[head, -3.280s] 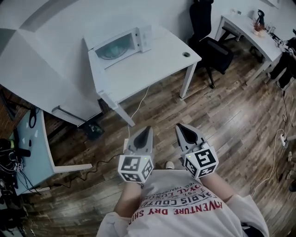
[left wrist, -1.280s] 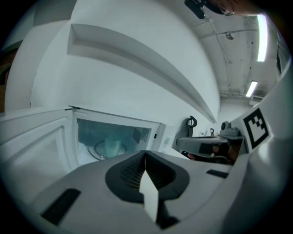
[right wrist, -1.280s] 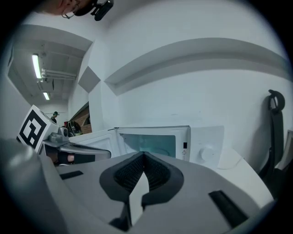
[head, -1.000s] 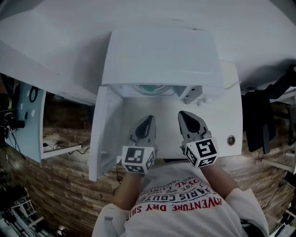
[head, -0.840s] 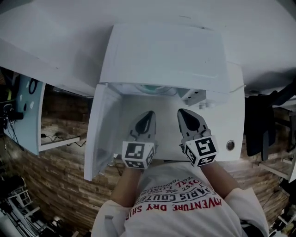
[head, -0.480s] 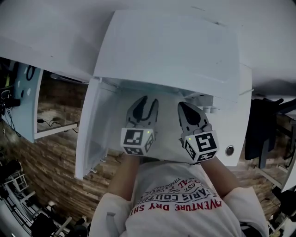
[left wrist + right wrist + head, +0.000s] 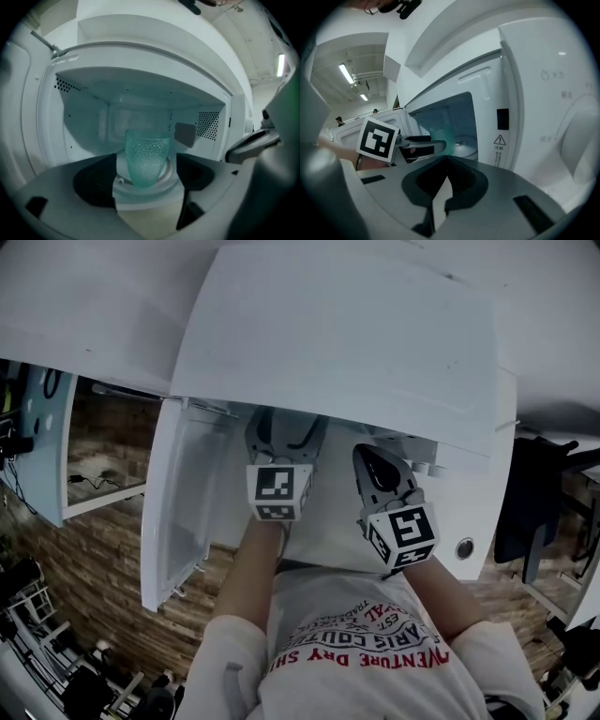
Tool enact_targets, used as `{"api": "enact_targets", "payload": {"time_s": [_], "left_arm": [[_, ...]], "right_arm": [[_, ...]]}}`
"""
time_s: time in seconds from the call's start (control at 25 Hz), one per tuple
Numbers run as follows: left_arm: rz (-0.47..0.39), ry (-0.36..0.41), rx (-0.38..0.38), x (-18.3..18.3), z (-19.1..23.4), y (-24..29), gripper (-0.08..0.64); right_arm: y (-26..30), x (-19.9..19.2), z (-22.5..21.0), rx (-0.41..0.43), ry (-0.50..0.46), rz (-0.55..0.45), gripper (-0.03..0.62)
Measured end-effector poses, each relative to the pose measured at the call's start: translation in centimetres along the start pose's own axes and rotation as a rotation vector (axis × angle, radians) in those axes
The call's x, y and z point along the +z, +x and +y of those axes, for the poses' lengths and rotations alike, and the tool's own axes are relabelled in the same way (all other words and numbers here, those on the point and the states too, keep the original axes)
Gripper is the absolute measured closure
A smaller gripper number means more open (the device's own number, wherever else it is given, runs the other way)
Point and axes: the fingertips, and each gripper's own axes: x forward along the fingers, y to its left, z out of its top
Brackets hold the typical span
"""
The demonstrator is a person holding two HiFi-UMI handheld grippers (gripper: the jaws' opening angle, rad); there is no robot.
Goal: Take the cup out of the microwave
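Note:
A green dimpled glass cup [image 7: 146, 157] stands upright on the turntable inside the white microwave [image 7: 347, 334], whose door [image 7: 173, 502] hangs open to the left. My left gripper [image 7: 146, 183] is at the cavity mouth. Its jaws have just been opening and now stand wide, with the cup ahead of them and untouched. In the head view the left gripper [image 7: 285, 427] has its tips under the microwave's top edge, and the cup is hidden. My right gripper [image 7: 369, 456] hovers shut and empty before the control panel [image 7: 562, 117]; the right gripper [image 7: 446, 164] sees a sliver of the cup.
The microwave sits on a white table with a cable grommet [image 7: 465, 547] near its front right corner. A dark office chair [image 7: 525, 512] is to the right and a pale blue desk [image 7: 42, 446] to the left. Wooden floor lies below.
The left gripper has moved forward to the microwave's mouth and its jaws have gone from shut to wide. The view has closed in on the microwave. The right gripper has sunk slightly.

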Motion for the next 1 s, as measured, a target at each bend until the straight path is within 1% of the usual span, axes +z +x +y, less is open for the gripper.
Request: {"api": "enact_targets", "payload": {"time_s": [0.08,0.24,0.28,0.4,0.6,0.68,0.92,1.0], "left_arm": [[-0.011,0.024,0.001,0.4,0.2,0.8,0.169],[-0.019,-0.026,-0.016,0.5,0.7,2.2,0.161],[-0.018,-0.027,-0.026,0.6,0.6,2.5,0.161],[-0.006,0.010,-0.042,0.7,0.4,3.6,0.163],[0.037,0.056,-0.009,0.6,0.9,4.4,0.164],[0.048,0.072,0.004,0.6,1.1,4.5,0.181],[0.059,0.071,0.013,0.6,1.0,4.6,0.187],[0.071,0.060,0.015,0.5,0.9,4.4,0.189]], "right_arm": [[0.1,-0.3,0.1,0.003,-0.006,0.008,0.583],[0.2,-0.6,0.2,0.002,-0.003,0.015,0.581],[0.2,-0.7,0.1,0.001,0.002,0.015,0.581],[0.3,-0.9,0.2,0.002,0.010,0.019,0.581],[0.4,-1.6,0.9,0.016,0.020,0.034,0.581],[0.5,-1.6,0.8,0.018,0.023,0.033,0.581],[0.3,-1.5,0.2,0.005,0.032,0.028,0.581],[0.2,-1.4,0.0,-0.003,0.033,0.024,0.582]]}}
